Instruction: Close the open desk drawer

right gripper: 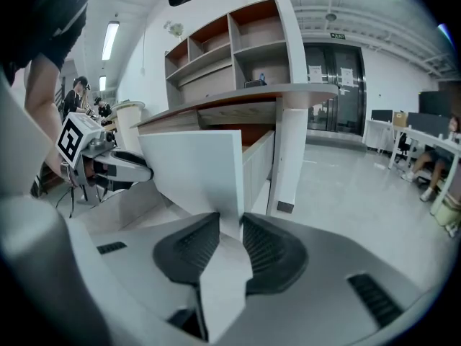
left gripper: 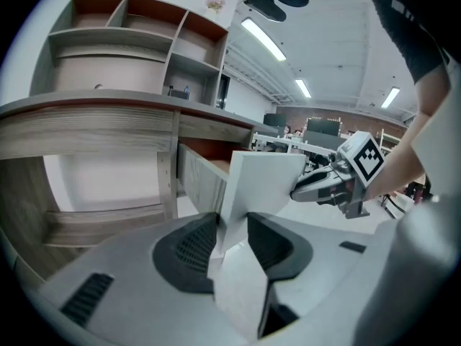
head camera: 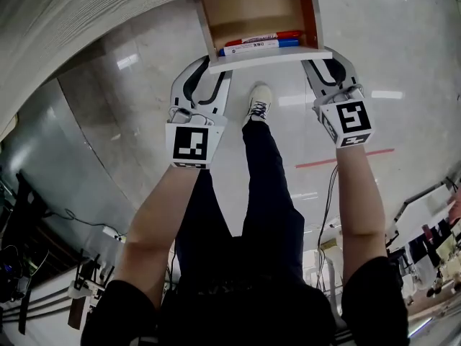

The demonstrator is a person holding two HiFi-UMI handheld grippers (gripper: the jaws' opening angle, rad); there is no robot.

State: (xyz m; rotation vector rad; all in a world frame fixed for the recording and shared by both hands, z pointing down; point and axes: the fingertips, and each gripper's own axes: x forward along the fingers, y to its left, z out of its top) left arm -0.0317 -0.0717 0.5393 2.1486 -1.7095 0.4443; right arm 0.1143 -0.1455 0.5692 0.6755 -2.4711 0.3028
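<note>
The open desk drawer [head camera: 252, 9] sticks out from under the desk, with a red marker [head camera: 263, 37] and a blue marker [head camera: 259, 46] lying inside. My left gripper [head camera: 212, 67] is at the left end of its white front panel [head camera: 270, 56], and my right gripper [head camera: 320, 65] is at the right end. In the left gripper view the panel [left gripper: 263, 182] runs down between my left gripper's [left gripper: 232, 225] ribbed pads, and the right gripper [left gripper: 310, 189] shows at its far end. In the right gripper view the panel's edge [right gripper: 194, 171] sits pinched in my right gripper [right gripper: 230, 225]; the left gripper [right gripper: 140, 170] is beyond.
The grey wood-grain desk top [head camera: 108, 20] curves over the drawer, with a shelf unit [left gripper: 144, 42] standing on it. A white desk leg [right gripper: 292, 157] stands right of the drawer. My legs and a white shoe [head camera: 259, 103] are below on a glossy floor with a red tape line [head camera: 346, 158].
</note>
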